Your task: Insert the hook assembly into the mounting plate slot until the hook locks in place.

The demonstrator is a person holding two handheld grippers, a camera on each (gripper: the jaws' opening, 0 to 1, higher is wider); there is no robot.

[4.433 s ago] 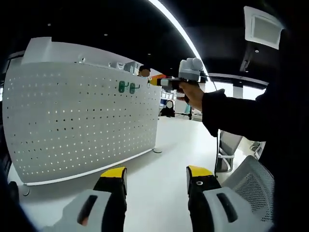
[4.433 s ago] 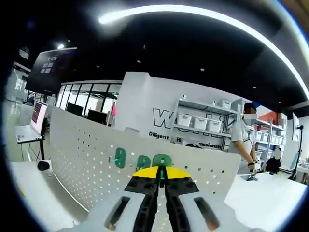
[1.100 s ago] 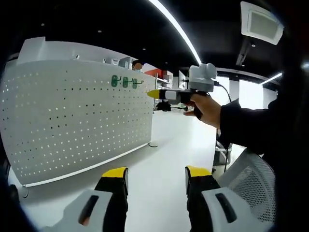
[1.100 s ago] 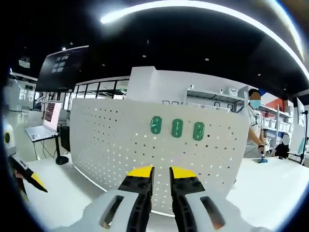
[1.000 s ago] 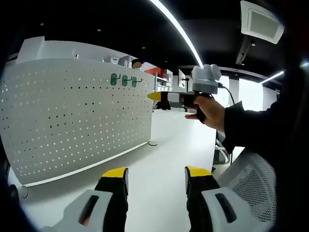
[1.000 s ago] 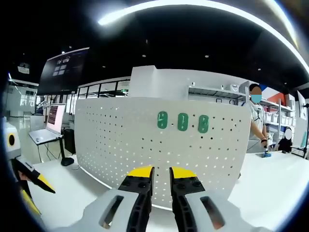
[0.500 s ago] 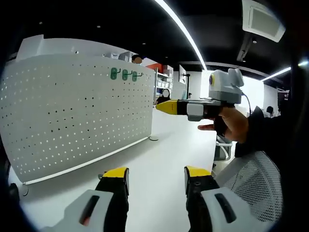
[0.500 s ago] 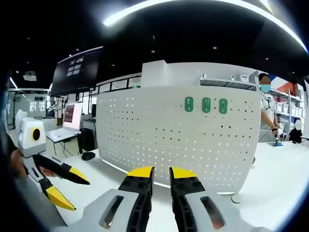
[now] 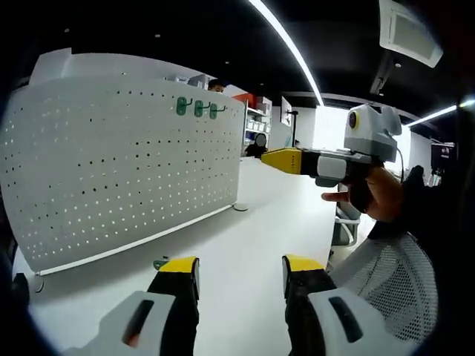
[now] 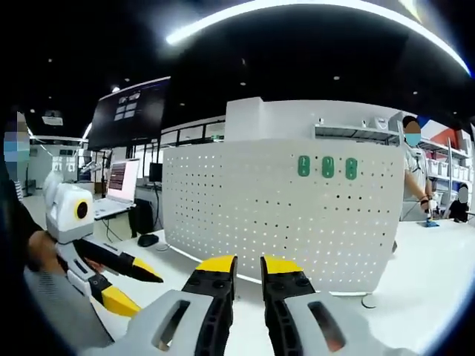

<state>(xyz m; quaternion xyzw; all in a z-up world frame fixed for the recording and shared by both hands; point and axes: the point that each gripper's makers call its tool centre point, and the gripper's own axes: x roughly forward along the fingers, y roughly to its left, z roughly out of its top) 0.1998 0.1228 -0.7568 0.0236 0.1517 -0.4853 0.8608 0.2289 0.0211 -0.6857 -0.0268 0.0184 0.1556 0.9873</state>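
Observation:
The white pegboard mounting plate (image 10: 282, 215) stands upright on a white table. Three green hooks (image 10: 327, 167) hang side by side near its top edge, and they show as green hooks (image 9: 197, 108) in the left gripper view too. My right gripper (image 10: 248, 265) is well back from the board, its jaws a narrow gap apart with nothing between them. It enters the left gripper view as the right gripper (image 9: 297, 159), held in a hand (image 9: 375, 194). My left gripper (image 9: 239, 265) is open and empty low over the table. A small green piece (image 9: 158, 262) lies by its left jaw.
The pegboard (image 9: 111, 170) runs along the left of the white table (image 9: 245, 222). A white mesh chair (image 9: 390, 289) stands at the right. A laptop (image 10: 111, 189) sits beyond the board's left end, and a person (image 10: 413, 174) stands behind its right end.
The right gripper, earlier shut on a green hook at the board, has let go and pulled back. Three hooks now hang there. The left gripper has come further into the right gripper view.

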